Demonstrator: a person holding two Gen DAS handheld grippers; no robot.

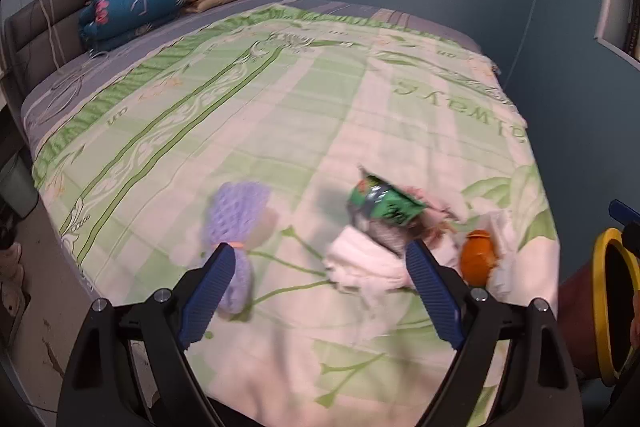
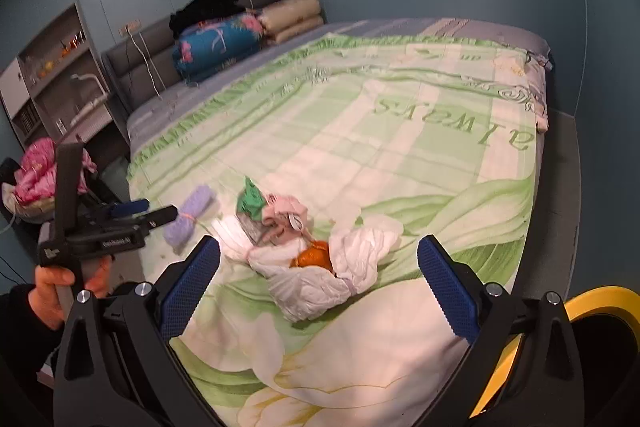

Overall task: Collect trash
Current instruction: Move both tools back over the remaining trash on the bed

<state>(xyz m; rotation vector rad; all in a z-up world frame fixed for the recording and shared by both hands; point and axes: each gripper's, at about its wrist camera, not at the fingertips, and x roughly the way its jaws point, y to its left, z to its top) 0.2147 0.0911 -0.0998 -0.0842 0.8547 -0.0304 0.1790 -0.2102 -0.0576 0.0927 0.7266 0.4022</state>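
A heap of trash lies near the foot of the bed (image 2: 400,155): a green snack wrapper (image 1: 380,203) (image 2: 250,199), crumpled white plastic (image 1: 360,263) (image 2: 332,267), a pink scrap (image 2: 284,207) and an orange piece (image 1: 478,251) (image 2: 314,255). A purple knitted item (image 1: 236,215) (image 2: 190,215) lies just left of the heap. My left gripper (image 1: 320,245) hangs open above the bed edge, its right finger over the white plastic. A hand (image 2: 52,283) holds it at the left of the right wrist view. My right gripper (image 2: 319,243) is open, with the heap ahead between its fingers, nothing gripped.
A bin with a yellow rim (image 1: 600,307) (image 2: 600,303) stands right of the bed's foot. Folded quilts (image 1: 132,11) and dark clothes are stacked at the headboard. A shelf unit (image 2: 60,75) and pink laundry (image 2: 36,163) are left of the bed; shoes (image 1: 10,263) lie on the floor.
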